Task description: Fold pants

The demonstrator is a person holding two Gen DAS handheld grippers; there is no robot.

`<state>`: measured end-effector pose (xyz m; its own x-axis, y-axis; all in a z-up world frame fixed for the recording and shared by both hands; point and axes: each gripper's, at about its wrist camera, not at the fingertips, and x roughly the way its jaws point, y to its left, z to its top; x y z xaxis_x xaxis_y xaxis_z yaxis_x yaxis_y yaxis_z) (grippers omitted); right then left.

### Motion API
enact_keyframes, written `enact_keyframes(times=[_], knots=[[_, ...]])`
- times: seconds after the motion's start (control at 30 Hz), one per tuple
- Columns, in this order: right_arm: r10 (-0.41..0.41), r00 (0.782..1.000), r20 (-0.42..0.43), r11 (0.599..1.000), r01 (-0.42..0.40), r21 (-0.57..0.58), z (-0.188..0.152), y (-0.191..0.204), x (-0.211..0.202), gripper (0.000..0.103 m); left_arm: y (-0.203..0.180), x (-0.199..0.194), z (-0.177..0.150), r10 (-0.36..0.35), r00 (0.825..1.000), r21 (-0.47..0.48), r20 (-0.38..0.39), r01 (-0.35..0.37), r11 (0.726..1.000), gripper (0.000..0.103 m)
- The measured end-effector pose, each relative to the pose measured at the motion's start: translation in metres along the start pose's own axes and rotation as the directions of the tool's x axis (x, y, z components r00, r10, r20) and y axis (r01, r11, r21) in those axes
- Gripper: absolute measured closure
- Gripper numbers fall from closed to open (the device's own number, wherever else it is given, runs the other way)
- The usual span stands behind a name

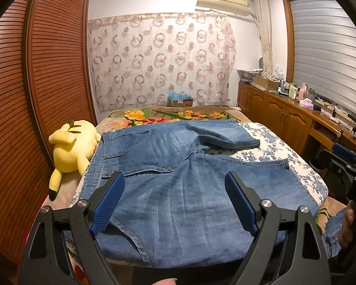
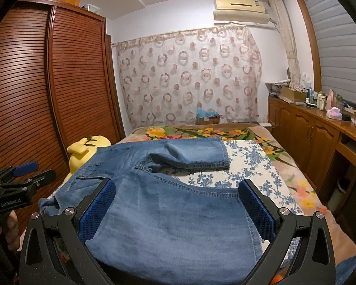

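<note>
Blue denim pants (image 1: pixel 178 190) lie spread flat on the bed, waistband at the left by the plush toy, the two legs running right. The far leg is bent back on itself (image 1: pixel 225 135); the near leg's hem (image 1: pixel 282 165) lies flat. My left gripper (image 1: pixel 174 201) is open above the seat and thigh area, holding nothing. My right gripper (image 2: pixel 176 204) is open above the near leg of the pants (image 2: pixel 178 225), holding nothing. The right gripper also shows at the right edge of the left wrist view (image 1: pixel 344 159); the left gripper shows at the left of the right wrist view (image 2: pixel 23 173).
A yellow plush toy (image 1: pixel 71 147) lies at the bed's left side against a slatted wooden wardrobe (image 1: pixel 47 71). A white and blue floral cloth (image 2: pixel 249 166) lies under the pants on a flowered blanket (image 1: pixel 166 115). Wooden cabinets (image 2: pixel 308 130) with bottles stand at right.
</note>
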<state>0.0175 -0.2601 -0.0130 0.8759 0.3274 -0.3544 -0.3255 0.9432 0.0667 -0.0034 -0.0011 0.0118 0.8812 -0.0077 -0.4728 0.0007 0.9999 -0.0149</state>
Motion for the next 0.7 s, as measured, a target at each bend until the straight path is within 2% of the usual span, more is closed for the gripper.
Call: enact_keyframes(times=[0.4,0.7], knots=[[-0.02,0.997,-0.068,1.0,0.021,0.012,-0.003,-0.01,0.018,0.0,0.01,0.034,-0.023,0.004,0.996,-0.003,-0.089,-0.004,1.0,0.016],[-0.049,0.99,-0.13,0.999,0.051,0.013,-0.003,-0.014,0.029,0.0,0.016,0.062,-0.04,-0.002,0.983,-0.012,-0.184,0.0,1.0,0.016]])
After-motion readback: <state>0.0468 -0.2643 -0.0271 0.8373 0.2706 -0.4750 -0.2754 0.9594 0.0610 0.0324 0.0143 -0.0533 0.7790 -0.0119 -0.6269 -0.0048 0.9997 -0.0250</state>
